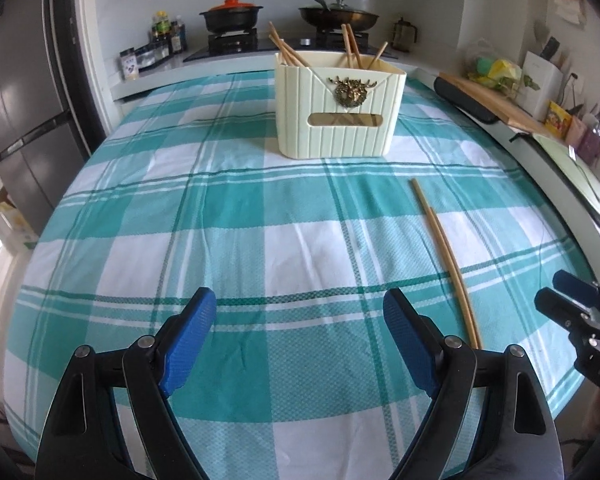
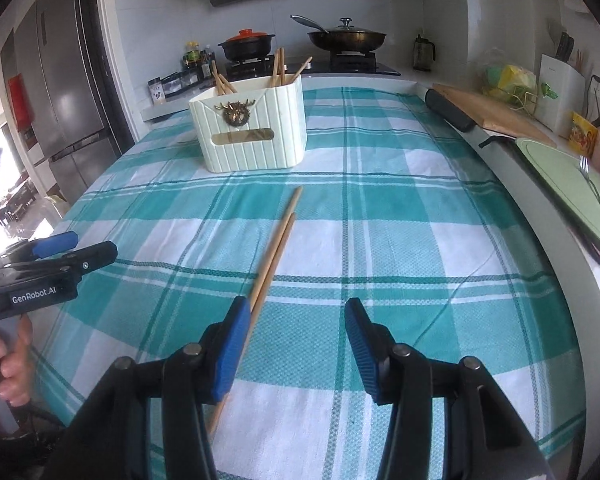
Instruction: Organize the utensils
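Note:
A cream ribbed holder (image 1: 338, 112) with a brass stag emblem stands at the far middle of the table, with several wooden chopsticks (image 1: 288, 54) upright in it. It also shows in the right wrist view (image 2: 252, 136). Two loose chopsticks (image 1: 446, 256) lie side by side on the checked cloth, right of my left gripper (image 1: 300, 312), which is open and empty. In the right wrist view the loose pair (image 2: 276, 248) runs under the left finger of my right gripper (image 2: 296, 320), which is open above the cloth. The right gripper's tips (image 1: 568, 296) show at the left wrist view's right edge.
The table wears a teal and white checked cloth (image 1: 236, 216). Behind it is a stove with a black pot (image 1: 231, 16) and a lidded pan (image 1: 338, 14). To the right a counter holds a cutting board (image 2: 492, 114) and a green tray with a fork (image 2: 596, 196). A fridge (image 2: 66, 80) stands left.

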{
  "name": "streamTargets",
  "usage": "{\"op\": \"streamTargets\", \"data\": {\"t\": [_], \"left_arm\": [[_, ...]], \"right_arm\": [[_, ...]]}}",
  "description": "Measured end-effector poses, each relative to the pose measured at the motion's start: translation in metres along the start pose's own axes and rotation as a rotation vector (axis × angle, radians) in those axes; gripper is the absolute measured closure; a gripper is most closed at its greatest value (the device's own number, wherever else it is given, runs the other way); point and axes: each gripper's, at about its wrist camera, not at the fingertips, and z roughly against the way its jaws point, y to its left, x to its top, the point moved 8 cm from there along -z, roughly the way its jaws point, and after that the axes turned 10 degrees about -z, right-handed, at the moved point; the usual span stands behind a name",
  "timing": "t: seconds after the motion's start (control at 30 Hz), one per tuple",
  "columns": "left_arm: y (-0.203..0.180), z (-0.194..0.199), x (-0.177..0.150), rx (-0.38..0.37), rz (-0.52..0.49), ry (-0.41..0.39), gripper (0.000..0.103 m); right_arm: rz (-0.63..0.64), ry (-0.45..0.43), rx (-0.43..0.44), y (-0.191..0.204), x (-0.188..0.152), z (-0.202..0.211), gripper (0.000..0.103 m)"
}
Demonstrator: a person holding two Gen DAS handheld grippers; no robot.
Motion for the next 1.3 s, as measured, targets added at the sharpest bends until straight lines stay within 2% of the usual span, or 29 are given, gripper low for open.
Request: {"op": "streamTargets", "data": {"t": [0.1,0.17,0.23,0.33,0.6,0.97,1.1,1.17,1.3], "left_arm": [[0.004,-0.003,-0.005,0.018,0.008,0.008,0.016],[0.006,-0.005,-0.008,0.023,0.015,0.013,0.016],[0.006,-0.008,-0.01,0.015,0.019,0.023,0.016],[0.003,-0.01,-0.012,0.01,0.016,0.028,0.016],[0.0,-0.01,-0.014,0.003,0.012,0.03,0.016],[-0.002,-0.012,-0.016,-0.015,0.02,0.035,0.016],[0.005,-0.01,-0.018,-0.005,0.036,0.037,0.016],[0.01,-0.01,-0.019,0.001,0.049,0.037,0.016],[0.014,-0.012,-0.018,0.002,0.064,0.036,0.016]], "right_arm": [[-0.011,0.019,0.011,0.002,-0.004,-0.007,0.053],[-0.039,0.04,0.027,0.003,-0.008,-0.014,0.058],[-0.072,0.079,0.058,0.002,-0.013,-0.025,0.074],[-0.087,0.142,0.086,0.005,-0.018,-0.043,0.088],[-0.047,0.217,0.083,0.024,-0.02,-0.075,0.093],[0.028,0.2,-0.041,0.031,-0.003,-0.087,0.093],[0.048,0.205,-0.064,0.029,0.002,-0.09,0.093],[0.047,0.244,-0.073,0.026,-0.005,-0.092,0.09],[0.064,0.213,-0.072,0.029,-0.008,-0.089,0.089]]}}
